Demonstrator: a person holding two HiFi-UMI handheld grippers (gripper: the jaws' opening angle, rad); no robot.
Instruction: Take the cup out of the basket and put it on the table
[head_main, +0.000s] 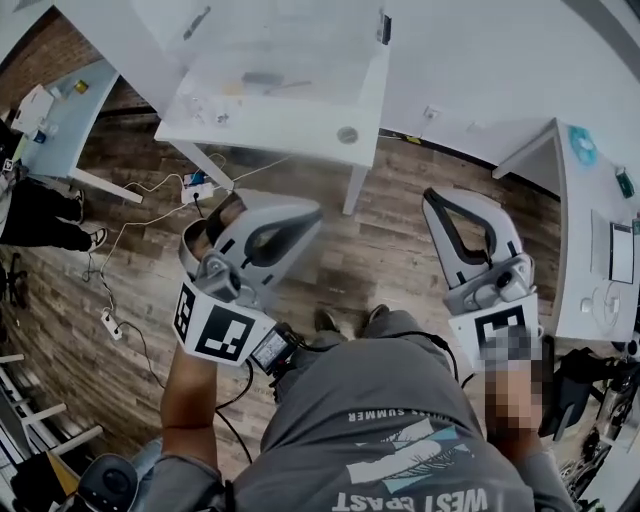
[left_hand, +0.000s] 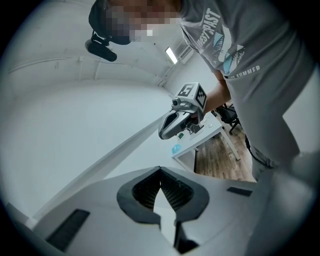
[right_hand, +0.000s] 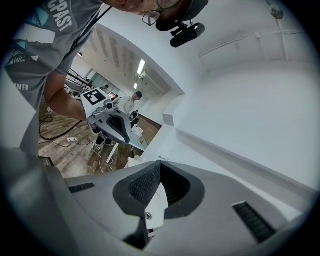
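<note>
I make out no cup and no basket for certain; only blurred small items lie on the white table (head_main: 345, 110) ahead. Both grippers are held up in the air over the wooden floor, in front of the person's body. My left gripper (head_main: 312, 212) points toward the table, its jaws together with nothing between them (left_hand: 160, 170). My right gripper (head_main: 430, 195) is beside it, also shut and empty (right_hand: 160, 163). Each gripper shows in the other's view: the right gripper (left_hand: 172, 125) and the left gripper (right_hand: 112, 125), against white walls.
A desk with small items (head_main: 585, 230) stands at the right and another desk (head_main: 60, 120) at the far left. A person (head_main: 40, 215) sits at the left edge. Cables and a power strip (head_main: 110, 322) lie on the floor. Another person (right_hand: 131, 102) stands in the far room.
</note>
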